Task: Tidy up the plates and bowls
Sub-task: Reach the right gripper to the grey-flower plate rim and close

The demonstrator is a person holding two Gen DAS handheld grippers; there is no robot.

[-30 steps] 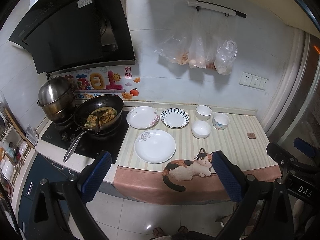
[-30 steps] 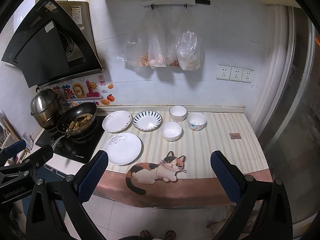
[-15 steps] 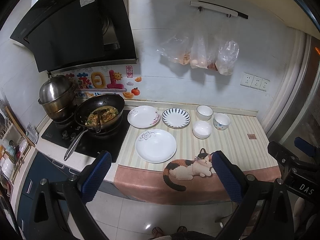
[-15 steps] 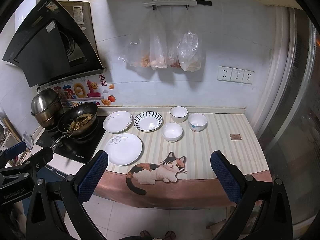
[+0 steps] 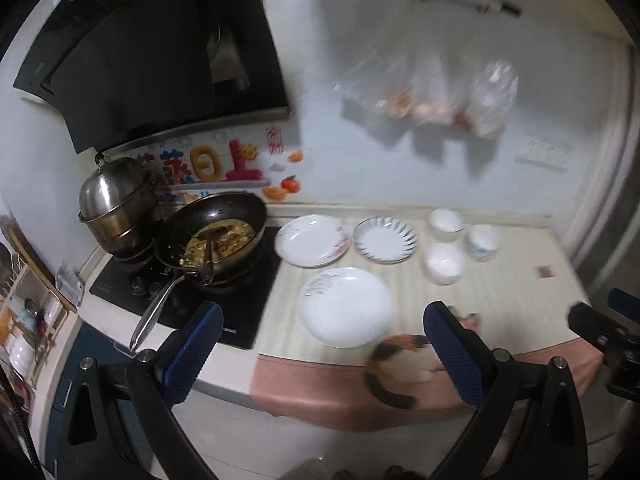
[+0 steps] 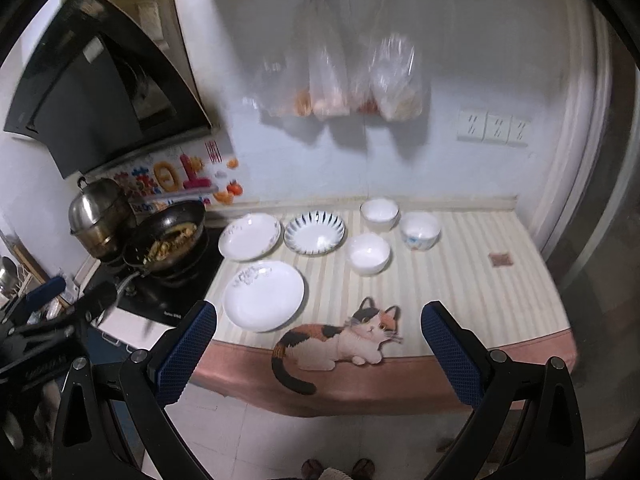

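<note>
On the counter (image 6: pixel 460 280): a striped cloth with a cat picture at its front edge carries three plates and three bowls, all apart from one another.
Front plate: the large white plate (image 6: pixel 263 295) with a faint floral mark lies nearest the front edge, just right of the stove (image 6: pixel 168 292).
Back plates: the floral plate (image 6: pixel 249 236) and the blue-striped plate (image 6: pixel 314 233) sit side by side behind it.
Bowls: the plain white bowl (image 6: pixel 367 254) stands in front; the rear white bowl (image 6: pixel 379 213) and the patterned bowl (image 6: pixel 419 231) stand behind it, towards the wall.
Stove side: a wok (image 5: pixel 214 238) with food and a steel pot (image 5: pixel 116 200) sit on the burners, left of the plates.
Wall: plastic bags (image 6: pixel 360 80) hang from a rail above the bowls.
Left gripper (image 5: pixel 324 354): held off the front of the counter, blue fingers (image 5: pixel 192 354) wide apart, holding nothing; this view is blurred.
Right gripper (image 6: pixel 318 350): also held off the counter edge, fingers (image 6: pixel 452 354) spread wide, empty.
</note>
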